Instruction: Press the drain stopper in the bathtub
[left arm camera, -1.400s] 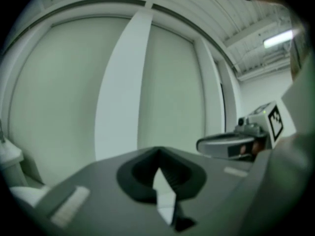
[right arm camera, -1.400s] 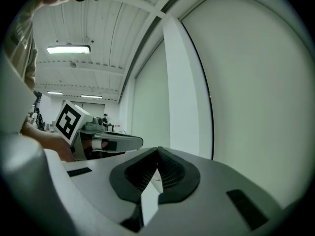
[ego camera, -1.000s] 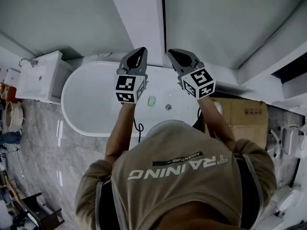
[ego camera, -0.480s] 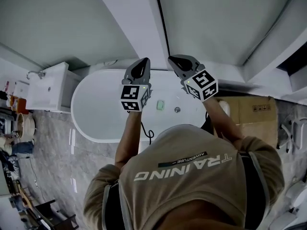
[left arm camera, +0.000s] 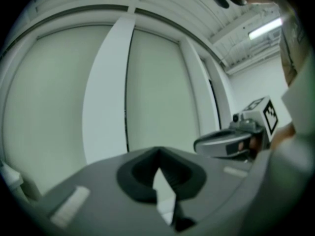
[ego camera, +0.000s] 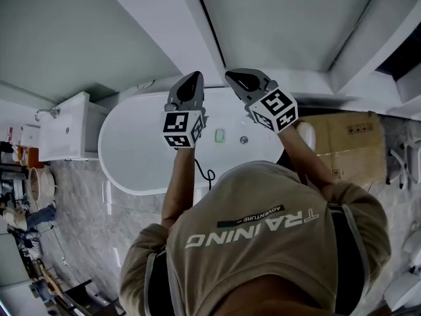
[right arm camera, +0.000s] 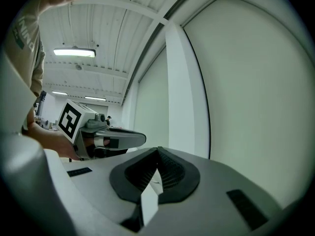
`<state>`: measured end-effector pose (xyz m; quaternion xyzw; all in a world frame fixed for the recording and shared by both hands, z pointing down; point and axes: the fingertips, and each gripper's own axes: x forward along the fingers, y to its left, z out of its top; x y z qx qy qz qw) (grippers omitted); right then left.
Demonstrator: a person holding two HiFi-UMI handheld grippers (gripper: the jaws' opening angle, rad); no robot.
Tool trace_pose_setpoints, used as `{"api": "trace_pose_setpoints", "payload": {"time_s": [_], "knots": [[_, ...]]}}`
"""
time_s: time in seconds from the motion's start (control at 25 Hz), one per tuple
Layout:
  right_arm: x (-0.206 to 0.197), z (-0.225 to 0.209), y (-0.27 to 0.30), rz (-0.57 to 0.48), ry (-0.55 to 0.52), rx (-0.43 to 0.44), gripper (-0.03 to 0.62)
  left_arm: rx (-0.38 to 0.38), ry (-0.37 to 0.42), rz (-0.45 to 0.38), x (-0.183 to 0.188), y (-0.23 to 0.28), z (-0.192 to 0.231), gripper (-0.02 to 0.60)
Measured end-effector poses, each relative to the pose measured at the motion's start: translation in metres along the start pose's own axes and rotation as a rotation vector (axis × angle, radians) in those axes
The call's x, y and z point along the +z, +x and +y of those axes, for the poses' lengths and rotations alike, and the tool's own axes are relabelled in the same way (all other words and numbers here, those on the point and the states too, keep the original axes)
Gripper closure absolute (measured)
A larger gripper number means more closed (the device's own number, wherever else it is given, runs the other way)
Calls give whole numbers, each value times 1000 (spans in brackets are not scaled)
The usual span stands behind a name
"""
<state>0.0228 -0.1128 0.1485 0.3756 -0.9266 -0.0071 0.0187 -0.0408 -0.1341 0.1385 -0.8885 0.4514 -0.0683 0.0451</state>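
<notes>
The stopper (ego camera: 244, 139) sits in the tub (ego camera: 122, 140) floor at frame centre; whether it is pressed down looks too small to tell. Left gripper (ego camera: 193, 78) and right gripper (ego camera: 231, 76) hover at upper centre, jaws together, empty, not touching it.

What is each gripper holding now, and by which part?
Nothing is held. The left gripper and the right gripper each have their jaws together with nothing between them, and both face the wall.
</notes>
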Motion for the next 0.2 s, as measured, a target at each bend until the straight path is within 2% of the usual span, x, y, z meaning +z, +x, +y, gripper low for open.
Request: {"api": "trace_pose_setpoints", "payload": {"time_s": [0.2], "knots": [[-7,2,-9,6,26,-9,586,-16,-13,7,-3,0,-7,580]]}}
